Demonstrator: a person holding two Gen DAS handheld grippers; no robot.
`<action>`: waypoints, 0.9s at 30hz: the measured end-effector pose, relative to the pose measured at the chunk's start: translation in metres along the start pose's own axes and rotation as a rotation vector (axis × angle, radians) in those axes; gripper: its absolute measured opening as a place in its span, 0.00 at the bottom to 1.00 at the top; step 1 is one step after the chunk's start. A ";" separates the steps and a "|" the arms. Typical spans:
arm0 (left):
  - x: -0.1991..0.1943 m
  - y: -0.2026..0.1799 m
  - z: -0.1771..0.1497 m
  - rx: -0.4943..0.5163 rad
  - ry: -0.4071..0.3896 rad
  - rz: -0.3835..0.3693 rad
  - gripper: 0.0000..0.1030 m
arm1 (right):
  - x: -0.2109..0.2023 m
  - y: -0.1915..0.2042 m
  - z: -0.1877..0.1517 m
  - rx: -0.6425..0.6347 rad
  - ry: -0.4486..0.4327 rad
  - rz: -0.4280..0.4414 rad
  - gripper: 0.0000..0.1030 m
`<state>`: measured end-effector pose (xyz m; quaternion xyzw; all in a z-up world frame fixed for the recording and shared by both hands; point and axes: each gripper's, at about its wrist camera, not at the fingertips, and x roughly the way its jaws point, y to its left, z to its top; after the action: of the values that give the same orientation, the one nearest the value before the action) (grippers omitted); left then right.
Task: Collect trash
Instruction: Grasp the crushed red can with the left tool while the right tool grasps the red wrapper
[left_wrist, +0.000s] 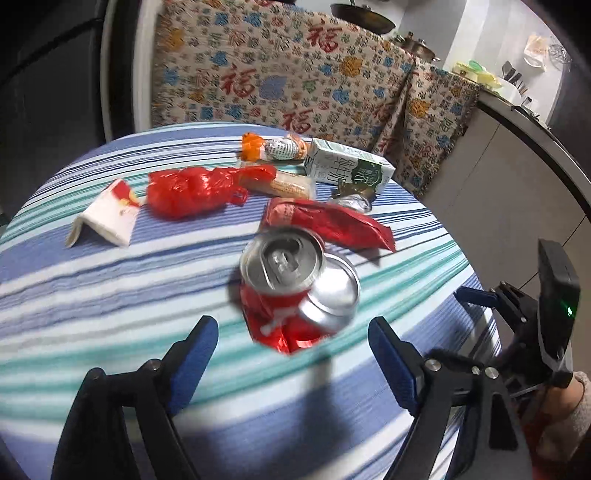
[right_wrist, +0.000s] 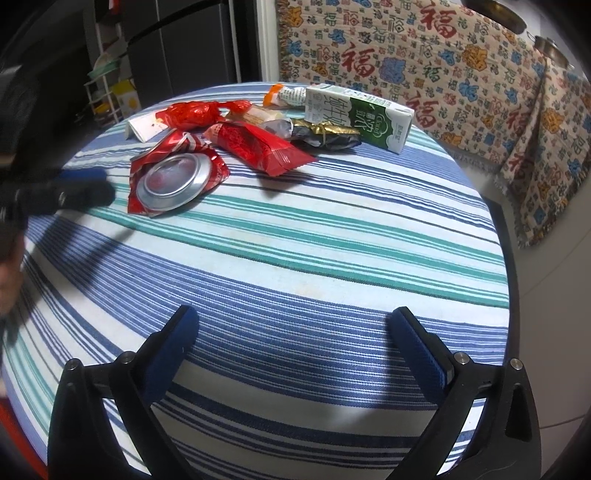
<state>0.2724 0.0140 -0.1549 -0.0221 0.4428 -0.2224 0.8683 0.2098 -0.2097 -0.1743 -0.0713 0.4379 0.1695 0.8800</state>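
Standing apart on both: left gripper (left_wrist: 291, 354) behind the crushed red can (left_wrist: 295, 288) at frame centre, not touching; right gripper (right_wrist: 295, 354) over bare striped tablecloth (right_wrist: 314, 240). Reading "Cloud" on the green-and-white milk carton (right_wrist: 360, 114), upper centre. Showing the can's pull-tab top only in the left view, its base in the right.

My left gripper (left_wrist: 291, 354) has black angular arms with silver screws at the joints and blue ribbed pads (left_wrist: 192, 365) on the inner faces. My right gripper (right_wrist: 295, 354) is built the same: black frame, round silver screws, blue pads (right_wrist: 421, 354). From the left view its black housing carries a small green light, and a fuzzy beige sleeve (left_wrist: 576, 413) shows behind it.
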 end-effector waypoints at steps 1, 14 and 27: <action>0.005 0.001 0.004 0.014 0.001 -0.003 0.83 | 0.000 0.000 0.000 0.000 0.000 0.000 1.00; 0.035 0.002 0.026 0.073 -0.023 -0.093 0.72 | 0.002 -0.010 0.009 0.006 0.016 0.026 0.98; -0.019 -0.002 -0.014 -0.030 -0.058 0.086 0.51 | 0.031 -0.019 0.091 0.009 -0.098 0.115 0.84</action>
<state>0.2508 0.0223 -0.1487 -0.0226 0.4214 -0.1775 0.8891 0.3019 -0.1947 -0.1445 -0.0339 0.3985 0.2212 0.8894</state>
